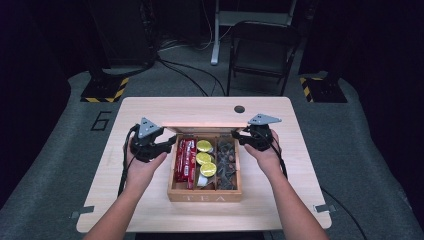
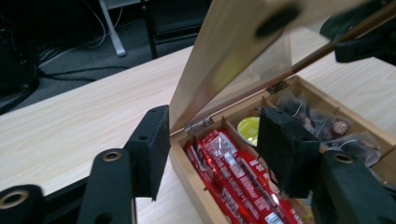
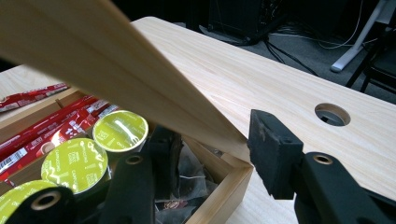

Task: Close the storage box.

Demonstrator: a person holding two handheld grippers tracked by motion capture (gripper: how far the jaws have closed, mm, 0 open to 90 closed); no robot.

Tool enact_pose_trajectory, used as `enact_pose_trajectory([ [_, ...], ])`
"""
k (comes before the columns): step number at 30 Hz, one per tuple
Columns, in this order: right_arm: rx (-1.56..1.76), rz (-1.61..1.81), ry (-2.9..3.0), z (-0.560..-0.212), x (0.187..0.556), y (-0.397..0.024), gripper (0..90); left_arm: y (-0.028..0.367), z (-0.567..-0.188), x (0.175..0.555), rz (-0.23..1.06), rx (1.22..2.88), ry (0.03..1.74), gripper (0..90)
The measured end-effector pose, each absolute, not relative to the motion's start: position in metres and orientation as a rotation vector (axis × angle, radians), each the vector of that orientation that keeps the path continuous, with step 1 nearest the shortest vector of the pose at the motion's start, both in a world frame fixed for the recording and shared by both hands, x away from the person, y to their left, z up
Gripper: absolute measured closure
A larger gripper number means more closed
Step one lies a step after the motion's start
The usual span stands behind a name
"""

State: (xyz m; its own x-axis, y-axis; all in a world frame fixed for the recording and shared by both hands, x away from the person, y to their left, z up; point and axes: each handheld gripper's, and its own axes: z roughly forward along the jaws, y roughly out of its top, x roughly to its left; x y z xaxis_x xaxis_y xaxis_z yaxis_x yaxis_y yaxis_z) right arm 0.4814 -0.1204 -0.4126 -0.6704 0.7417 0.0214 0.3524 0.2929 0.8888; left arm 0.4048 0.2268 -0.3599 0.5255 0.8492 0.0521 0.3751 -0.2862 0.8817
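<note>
My right gripper (image 3: 210, 154) clamps the lid (image 3: 116, 70) corner; left gripper (image 2: 212, 151) open beside the tea box (image 1: 205, 196).

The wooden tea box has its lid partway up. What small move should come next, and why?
Probably tip the lid a bit further back. It stands only partly raised over the box, the right tongs grip its corner, and the left tongs are open at the other side, holding nothing, so the right ones should do the lifting.

Lid (image 3: 116, 74) blurred, cut off at 10 o'clock; hides right gripper (image 3: 212, 154) inner pad contact; sachets (image 2: 243, 182) cut at 6 o'clock.
</note>
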Motion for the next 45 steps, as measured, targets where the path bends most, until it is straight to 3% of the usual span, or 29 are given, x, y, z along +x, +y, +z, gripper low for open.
enact_pose_trajectory([
  [8,0.993,1.337,2.176,-0.413,0.48,-0.12,54.0,0.226,-0.344,0.399,0.738,1.845,0.977,50.8],
  [19,1.009,1.358,2.168,-0.414,0.479,-0.122,54.2,0.228,-0.337,0.399,0.723,1.861,0.969,60.5],
  [31,1.015,1.378,2.16,-0.411,0.476,-0.126,55.7,0.229,-0.336,0.402,0.71,1.854,0.972,61.0],
  [45,1.05,1.429,2.153,-0.393,0.465,-0.135,48.4,0.232,-0.332,0.41,0.663,1.841,0.988,60.6],
])
